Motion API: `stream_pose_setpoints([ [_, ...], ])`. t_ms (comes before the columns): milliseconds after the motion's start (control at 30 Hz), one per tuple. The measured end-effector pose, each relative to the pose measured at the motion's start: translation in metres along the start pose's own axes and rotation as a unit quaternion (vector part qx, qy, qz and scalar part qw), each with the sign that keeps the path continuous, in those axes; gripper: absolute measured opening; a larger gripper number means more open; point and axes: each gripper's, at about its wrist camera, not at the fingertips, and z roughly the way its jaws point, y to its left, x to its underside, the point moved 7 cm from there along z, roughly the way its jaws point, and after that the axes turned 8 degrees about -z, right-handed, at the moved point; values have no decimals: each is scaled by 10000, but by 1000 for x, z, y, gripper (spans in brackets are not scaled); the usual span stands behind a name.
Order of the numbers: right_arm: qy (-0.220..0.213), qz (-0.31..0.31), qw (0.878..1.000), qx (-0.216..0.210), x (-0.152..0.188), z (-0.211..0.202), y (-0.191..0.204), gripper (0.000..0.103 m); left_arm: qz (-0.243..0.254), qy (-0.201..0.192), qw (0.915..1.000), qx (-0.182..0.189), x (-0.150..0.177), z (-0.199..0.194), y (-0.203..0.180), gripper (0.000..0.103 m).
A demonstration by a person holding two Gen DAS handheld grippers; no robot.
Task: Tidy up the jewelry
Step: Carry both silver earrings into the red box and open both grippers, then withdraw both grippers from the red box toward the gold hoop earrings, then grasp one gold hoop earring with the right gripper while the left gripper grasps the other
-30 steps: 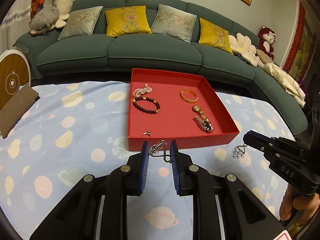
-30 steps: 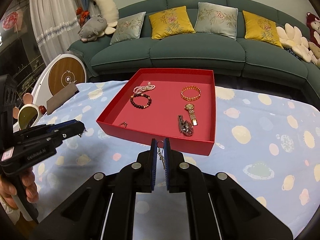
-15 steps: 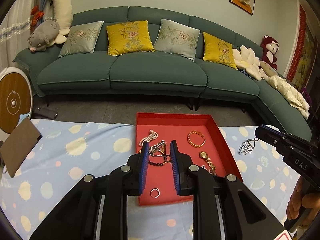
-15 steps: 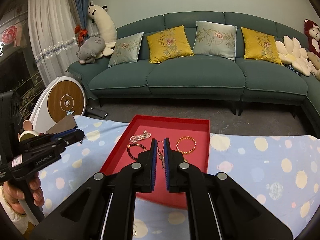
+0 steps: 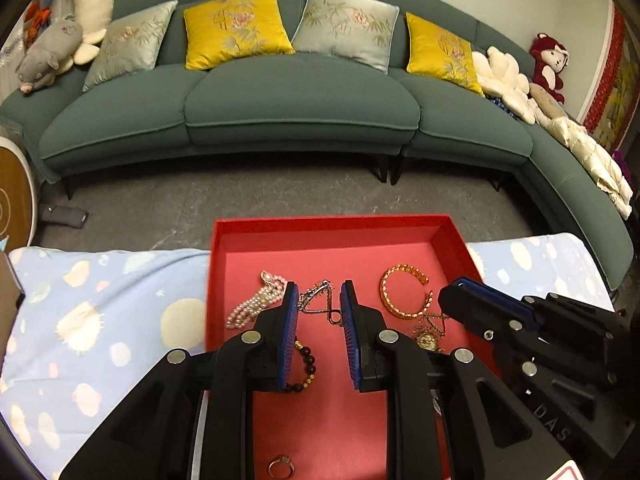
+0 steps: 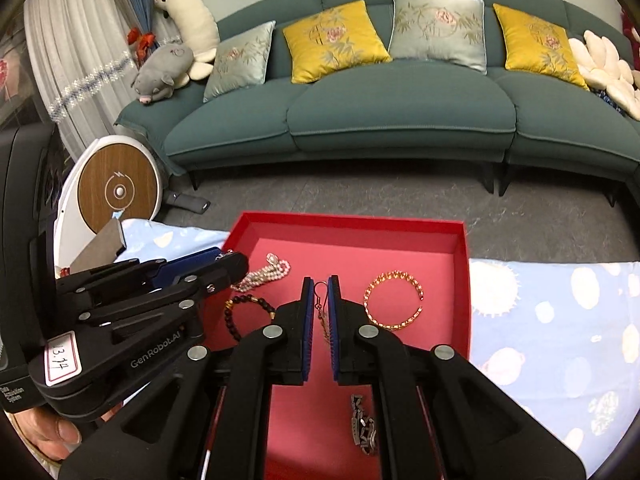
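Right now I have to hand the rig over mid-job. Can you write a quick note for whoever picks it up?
Left tool: shut on the silver earring, held above the red tray.
Right tool: shut on the drop earring, which hangs between the fingers, also above the tray.
Already lying in the tray: pearl bracelet, dark bead bracelet, gold bracelet, watch, ring, dark chain piece.
Left to do: lower and release both earrings onto bare tray floor, probably in the middle gap between the bracelets.
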Motion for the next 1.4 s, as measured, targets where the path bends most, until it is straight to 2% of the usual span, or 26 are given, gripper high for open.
stream_pose_setpoints([
  [133, 102, 85, 9999, -22, 9, 13, -6, 7, -154, 244, 9996, 11, 7, 21, 5, 20],
  [267, 72, 149, 9999, -10, 14, 15, -11, 10, -304, 264, 9991, 101, 12, 26, 12, 21],
  [333, 51, 170, 9998, -5, 17, 14, -14, 11, -299, 259, 9992, 67, 13, 26, 15, 29],
  [400, 2, 208, 9998, 7, 18, 11, -19, 11, -313, 195, 9993, 61, 12, 23, 17, 45],
  [600, -168, 182, 9997, 2, 24, -22, -18, 11, -577, -15, 9981, 231, 13, -10, 25, 46],
  [700, -277, 48, 9996, 15, 33, -56, -11, 19, -627, -183, 9978, 68, 21, -43, 30, 46],
  [733, -309, -15, 9995, 28, 37, -68, -8, 25, -613, -219, 9979, 0, 26, -54, 32, 46],
  [767, -349, -107, 9993, 69, 42, -81, -4, 26, -598, -240, 9979, -60, 32, -65, 33, 46],
  [933, -357, -338, 9987, 99, 80, -135, 18, 29, -565, -209, 9979, -249, 75, -111, 39, 46],
  [1067, -156, -205, 9997, 16, 119, -154, 36, 31, -571, -5, 9974, -432, 113, -132, 43, 46],
  [1233, 230, 67, 9995, -225, 168, -143, 63, 32, -643, 136, 9964, -536, 160, -144, 47, 49],
  [1400, 584, -494, 9971, -16, 197, -109, 92, 32, -594, 260, 9961, -594, 193, -141, 54, 49],
])
